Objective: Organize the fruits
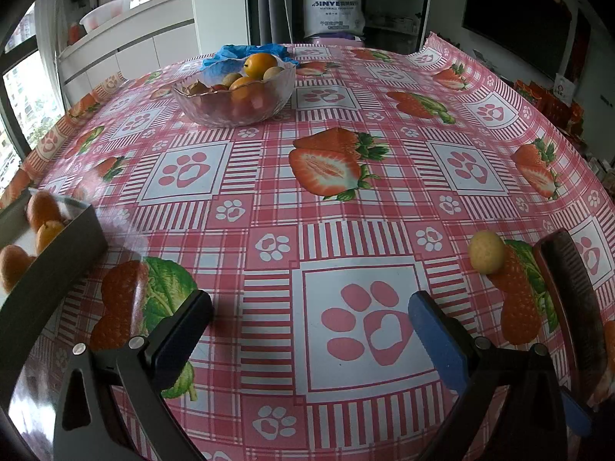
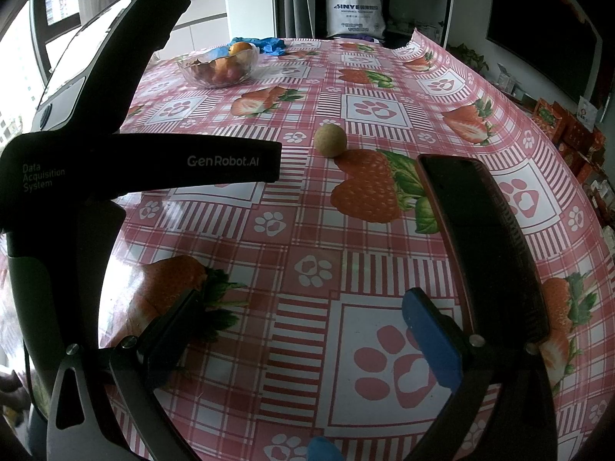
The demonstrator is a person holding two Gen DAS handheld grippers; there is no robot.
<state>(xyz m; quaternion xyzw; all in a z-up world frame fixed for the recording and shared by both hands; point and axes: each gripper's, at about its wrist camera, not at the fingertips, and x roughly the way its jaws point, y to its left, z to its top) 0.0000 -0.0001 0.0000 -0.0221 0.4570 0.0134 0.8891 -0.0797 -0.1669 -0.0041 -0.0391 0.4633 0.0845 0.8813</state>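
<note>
A glass bowl [image 1: 230, 96] heaped with oranges and small tan fruits stands at the far side of the table; the right wrist view shows the same bowl [image 2: 218, 63]. One small round tan fruit [image 1: 487, 251] lies loose on the tablecloth, also seen as a tan fruit [image 2: 329, 140] ahead of my right gripper. A dark box [image 1: 57, 261] at the left holds several oranges [image 1: 42, 226]. A second dark box [image 2: 488, 246] sits right of the loose fruit. My left gripper [image 1: 311, 330] is open and holds nothing. My right gripper [image 2: 303, 330] is open too, with nothing in it.
A pink strawberry-and-paw tablecloth [image 1: 326, 199] covers the table. Blue cloth [image 1: 250, 52] lies behind the bowl. The black body of the left-hand device [image 2: 96, 153] fills the left of the right wrist view. A white bag [image 1: 332, 7] and shelves stand beyond the table.
</note>
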